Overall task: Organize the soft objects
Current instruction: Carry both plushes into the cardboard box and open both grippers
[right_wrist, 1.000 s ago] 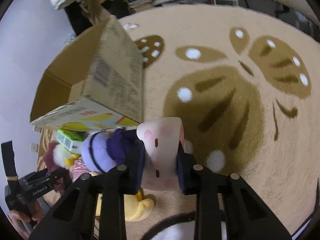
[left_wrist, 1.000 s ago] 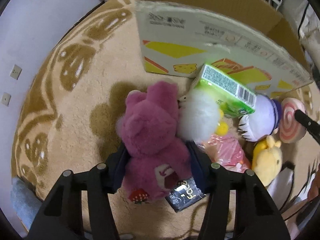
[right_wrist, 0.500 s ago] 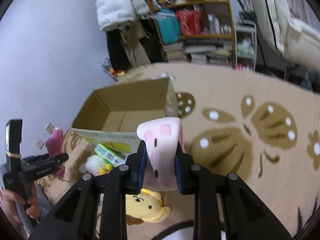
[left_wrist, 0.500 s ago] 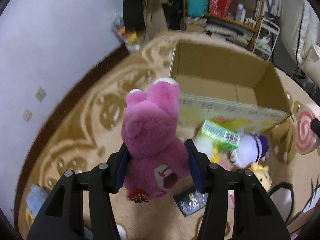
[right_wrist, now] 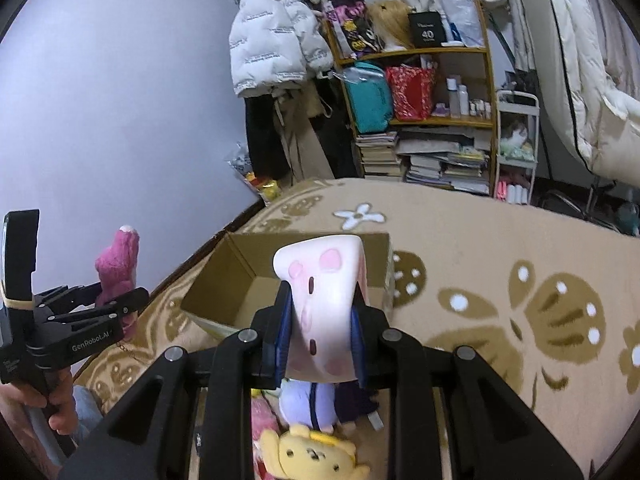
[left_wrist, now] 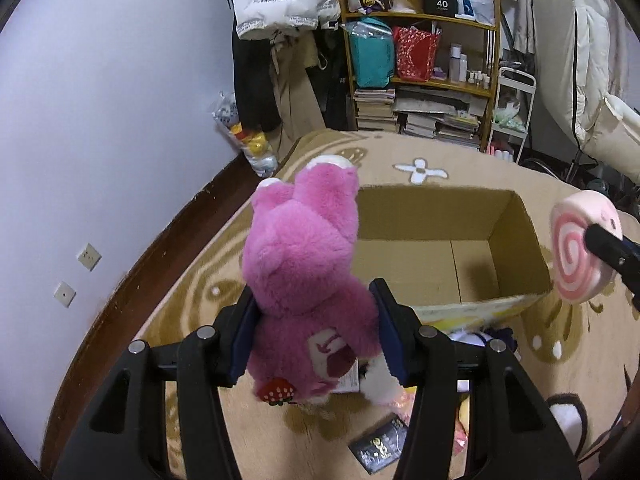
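My left gripper (left_wrist: 312,312) is shut on a pink plush bear (left_wrist: 304,264) and holds it high, in front of the open cardboard box (left_wrist: 432,256). The bear also shows at the left of the right wrist view (right_wrist: 118,268). My right gripper (right_wrist: 320,312) is shut on a pink swirl-roll plush (right_wrist: 324,292), held above the near edge of the box (right_wrist: 236,292). The swirl plush shows at the right of the left wrist view (left_wrist: 580,252). The box looks empty inside.
On the rug below lie a yellow plush (right_wrist: 316,456), a purple-and-white plush (right_wrist: 308,404), a pink packet (right_wrist: 264,416) and a black packet (left_wrist: 380,448). A cluttered shelf (left_wrist: 420,64) and hanging coats (left_wrist: 280,0) stand behind the box. A wall (left_wrist: 100,100) runs along the left.
Both grippers have lifted their plush toys off the rug, from the pile beside the box to well above floor level, and now face the box's open top.
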Available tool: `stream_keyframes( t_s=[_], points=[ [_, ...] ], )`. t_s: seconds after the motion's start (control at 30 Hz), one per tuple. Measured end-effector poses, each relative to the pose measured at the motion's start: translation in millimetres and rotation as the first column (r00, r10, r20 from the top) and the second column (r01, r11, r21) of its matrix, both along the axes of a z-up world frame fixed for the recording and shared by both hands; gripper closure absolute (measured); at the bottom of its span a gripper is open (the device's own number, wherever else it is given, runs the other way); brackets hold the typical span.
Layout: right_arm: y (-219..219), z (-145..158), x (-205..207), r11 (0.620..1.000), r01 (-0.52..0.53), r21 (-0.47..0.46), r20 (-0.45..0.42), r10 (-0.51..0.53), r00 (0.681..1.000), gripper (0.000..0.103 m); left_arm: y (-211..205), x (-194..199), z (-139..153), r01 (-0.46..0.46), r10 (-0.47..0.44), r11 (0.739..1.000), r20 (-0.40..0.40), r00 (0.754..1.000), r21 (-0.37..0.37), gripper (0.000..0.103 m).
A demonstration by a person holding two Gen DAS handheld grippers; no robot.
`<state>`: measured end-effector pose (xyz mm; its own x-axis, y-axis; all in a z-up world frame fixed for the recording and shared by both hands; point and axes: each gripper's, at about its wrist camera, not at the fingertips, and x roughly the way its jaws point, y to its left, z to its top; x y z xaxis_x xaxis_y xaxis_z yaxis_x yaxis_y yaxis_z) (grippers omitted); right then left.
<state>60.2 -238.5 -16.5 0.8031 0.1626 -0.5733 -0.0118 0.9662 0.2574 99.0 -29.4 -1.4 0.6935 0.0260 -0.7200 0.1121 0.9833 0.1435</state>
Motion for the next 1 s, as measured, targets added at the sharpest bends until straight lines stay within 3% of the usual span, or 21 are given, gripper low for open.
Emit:
stream_keyframes(
  t_s=[0.23,0.57,0.77,1.0],
  points=[
    [20,-2,31,0.998,-0.047,-0.037,0.006,0.048,0.999,0.076,-10,32,2,0.025,-0.025,1.0,0.006,1.0,0.009,0.05],
    [33,-23,68,0.995,-0.065,-0.076,-0.02,0.064,0.998,0.074,-32,63,-25,0.086,-0.085,0.996,-0.027,0.996,0.016,0.049],
    [33,-41,80,0.996,-0.068,-0.06,-0.047,0.065,0.997,0.071,-33,76,-36,0.096,-0.098,0.994,-0.039,0.994,-0.052,0.049],
    [36,-61,90,0.996,-0.082,-0.044,-0.097,0.077,0.992,0.066,-38,84,-51,0.112,-0.119,0.99,-0.088,0.989,-0.081,0.045]
  ],
)
